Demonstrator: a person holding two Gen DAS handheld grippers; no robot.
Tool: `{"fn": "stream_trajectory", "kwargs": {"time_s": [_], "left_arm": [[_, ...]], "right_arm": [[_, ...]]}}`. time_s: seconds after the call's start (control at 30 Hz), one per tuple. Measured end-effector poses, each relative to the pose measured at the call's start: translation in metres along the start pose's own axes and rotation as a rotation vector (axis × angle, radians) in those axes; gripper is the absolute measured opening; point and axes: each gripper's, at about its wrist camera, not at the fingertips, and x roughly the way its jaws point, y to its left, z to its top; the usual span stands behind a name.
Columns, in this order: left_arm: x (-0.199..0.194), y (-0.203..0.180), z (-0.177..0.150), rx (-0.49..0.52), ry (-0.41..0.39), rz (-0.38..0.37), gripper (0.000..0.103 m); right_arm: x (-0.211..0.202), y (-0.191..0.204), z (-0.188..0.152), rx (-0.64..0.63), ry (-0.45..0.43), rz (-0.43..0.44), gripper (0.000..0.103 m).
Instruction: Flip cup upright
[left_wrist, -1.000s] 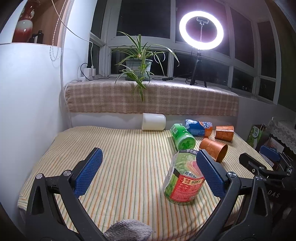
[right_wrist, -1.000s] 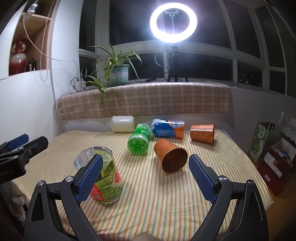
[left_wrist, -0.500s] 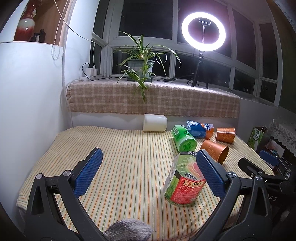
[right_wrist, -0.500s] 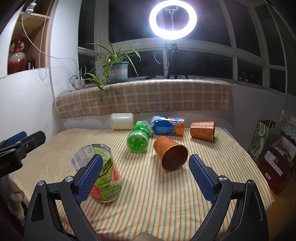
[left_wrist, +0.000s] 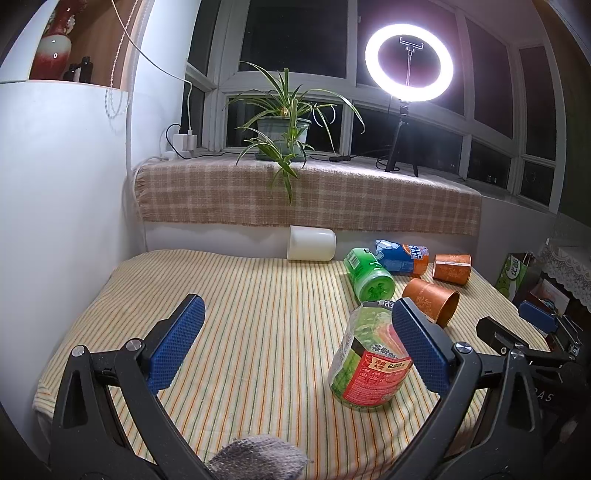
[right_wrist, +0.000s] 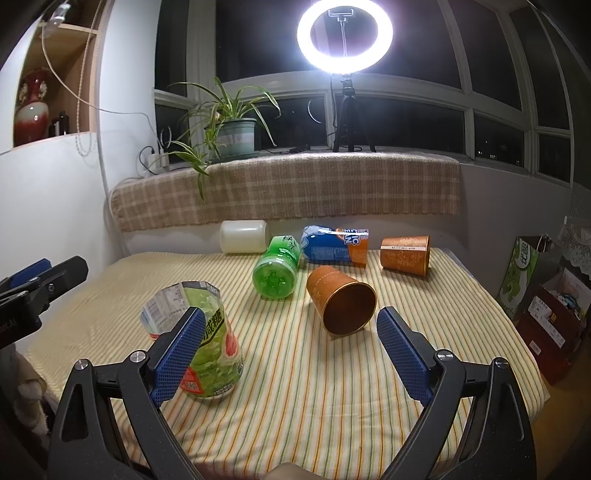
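Change since earlier frames: both views slightly nearer the striped tablecloth (right_wrist: 332, 398); cups and bottles unmoved.
Left gripper (left_wrist: 295, 347): jaws wide apart, empty, above the near left part of the cloth; right pad overlapping the upright cut bottle in view, contact not clear.
Right gripper (right_wrist: 291, 350): jaws wide apart, empty, aimed between the cut bottle and the near orange cup.
Near orange cup (right_wrist: 341, 301): on its side mid-table, open mouth toward the right wrist camera, just beyond the right gripper's pads.
Far orange cup (right_wrist: 405, 255): on its side near the back right edge, well apart from both grippers.
Cut green bottle (right_wrist: 199, 343): upright on its base at near left, top cut open.
Green bottle (right_wrist: 276, 272): lying down, base toward the camera, just left of the near orange cup.
Blue-and-orange bottle (right_wrist: 336, 246): lying at the back, beside the green bottle.
White cup (right_wrist: 243, 236): on its side against the back wall.
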Motion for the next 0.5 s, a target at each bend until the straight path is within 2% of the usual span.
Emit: {"fn": "stream_trajectory", "kwargs": {"time_s": [0.5], "left_arm": [[-0.0003,-0.0001,0.0001,-0.001,0.0,0.0,0.103]], "right_arm": [[0.0037,-0.0023,-0.0025,0.005,0.013,0.001,0.094]]}}
